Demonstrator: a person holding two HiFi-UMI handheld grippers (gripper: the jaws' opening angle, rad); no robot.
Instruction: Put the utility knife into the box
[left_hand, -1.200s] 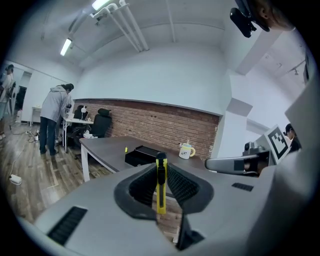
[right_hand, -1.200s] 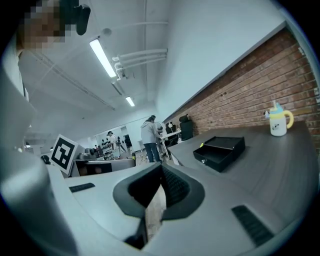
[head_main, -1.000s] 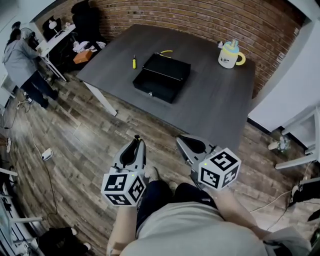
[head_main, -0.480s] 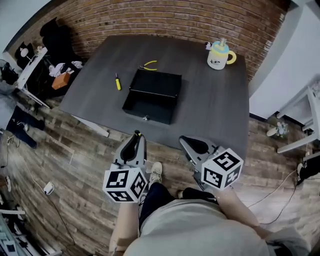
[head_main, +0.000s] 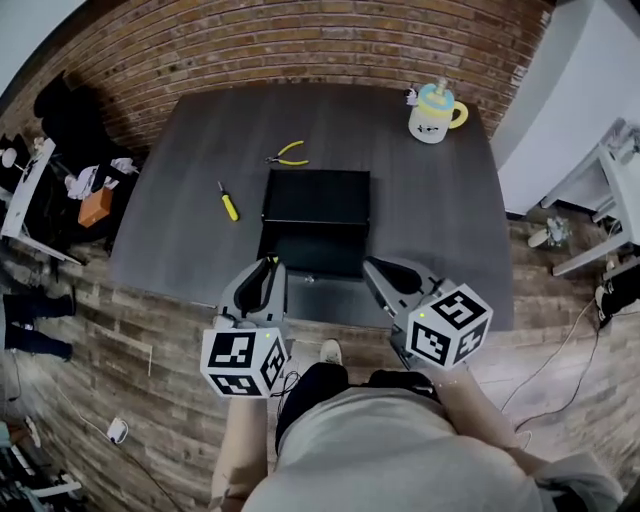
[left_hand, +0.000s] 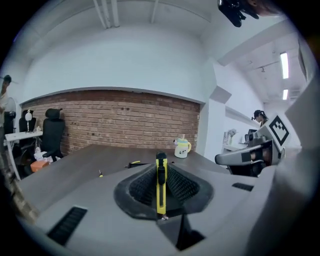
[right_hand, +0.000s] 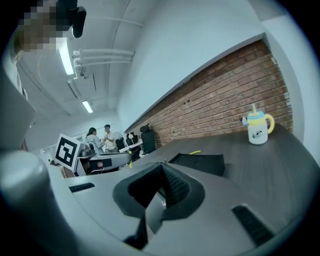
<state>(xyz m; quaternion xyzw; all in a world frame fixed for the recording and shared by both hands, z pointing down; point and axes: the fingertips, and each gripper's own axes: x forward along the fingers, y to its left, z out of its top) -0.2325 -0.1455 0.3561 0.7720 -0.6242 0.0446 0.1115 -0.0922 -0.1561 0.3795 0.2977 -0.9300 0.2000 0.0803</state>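
A yellow utility knife (left_hand: 161, 186) stands upright between the pads of my left gripper (left_hand: 161, 172), which is shut on it. In the head view the left gripper (head_main: 268, 268) hovers over the table's near edge, just short of the open black box (head_main: 315, 225). The box's tray faces me and its lid lies flat behind it. My right gripper (head_main: 385, 270) is beside the left one, jaws together and nothing between them (right_hand: 161, 175). From the right gripper view the box (right_hand: 200, 162) lies ahead on the table.
On the dark grey table (head_main: 440, 220) lie a yellow screwdriver (head_main: 228, 201) left of the box and yellow pliers (head_main: 290, 152) behind it. A white mug with a blue lid (head_main: 433, 110) stands at the far right. A brick wall runs behind; desks and chairs stand at the left.
The person has stepped up to the table and squared to it. The box is now straight ahead and both grippers reach the near edge. Grip unchanged.
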